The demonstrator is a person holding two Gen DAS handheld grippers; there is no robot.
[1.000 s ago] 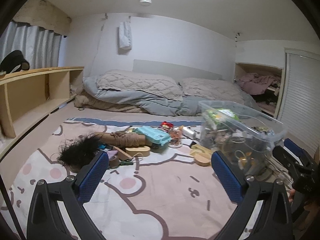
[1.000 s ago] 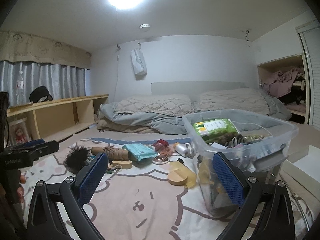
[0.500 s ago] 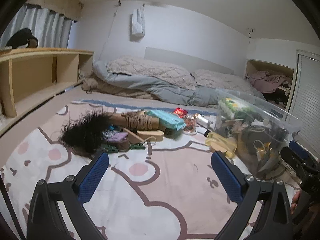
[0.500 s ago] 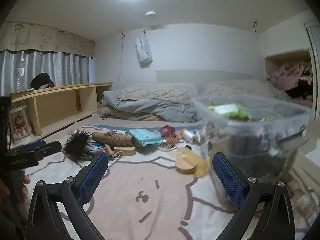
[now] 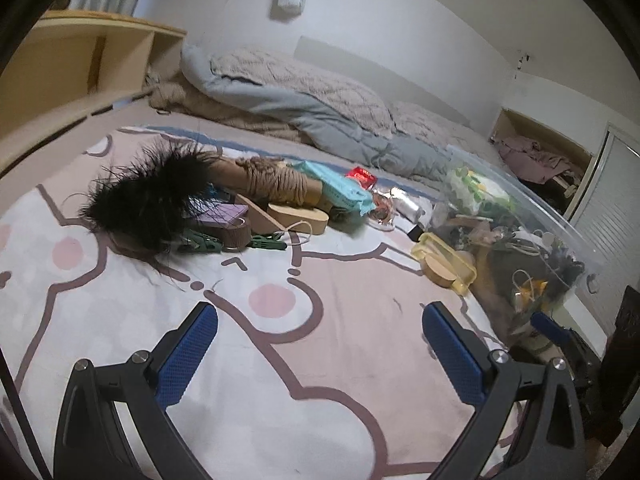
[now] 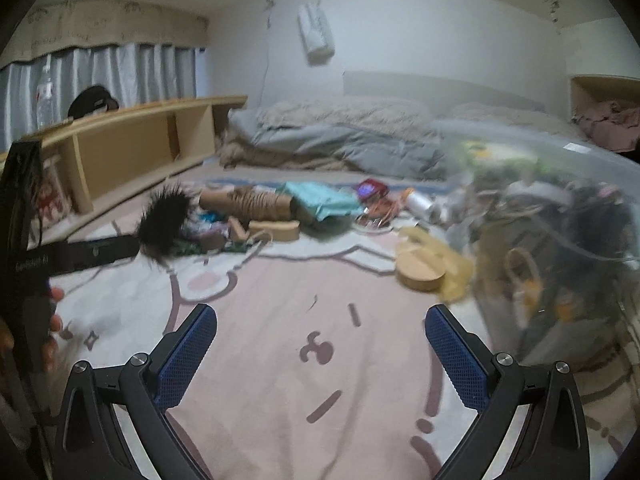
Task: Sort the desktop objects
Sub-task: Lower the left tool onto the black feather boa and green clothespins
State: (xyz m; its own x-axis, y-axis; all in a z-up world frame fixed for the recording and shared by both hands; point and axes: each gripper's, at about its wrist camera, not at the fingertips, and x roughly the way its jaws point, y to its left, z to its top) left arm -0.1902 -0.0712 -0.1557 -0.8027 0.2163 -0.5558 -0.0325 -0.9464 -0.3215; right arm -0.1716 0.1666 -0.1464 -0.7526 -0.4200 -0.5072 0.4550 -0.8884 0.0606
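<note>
A: What are the two grippers doing?

B: The left gripper [image 5: 320, 330] hangs over the pink cartoon-print blanket [image 5: 280, 380], its fingers spread wide with nothing between them. The right gripper [image 6: 320, 330] is the same, splayed and holding nothing.

A: Where are the things to sort?

B: Ahead of the left gripper and to its left lies a black feather duster [image 5: 148, 196], touching a twine-wrapped cardboard tube [image 5: 276, 184]. Green clothespins [image 5: 200, 242] and a wooden wedge [image 5: 296, 218] sit just in front of those. A teal packet [image 5: 340, 190] lies beyond the tube.

A: And the bin?

B: The clear plastic bin [image 5: 540, 236], full of oddments, stands ahead to the right, with a yellow-rimmed lid [image 5: 448, 266] against its near side.
</note>
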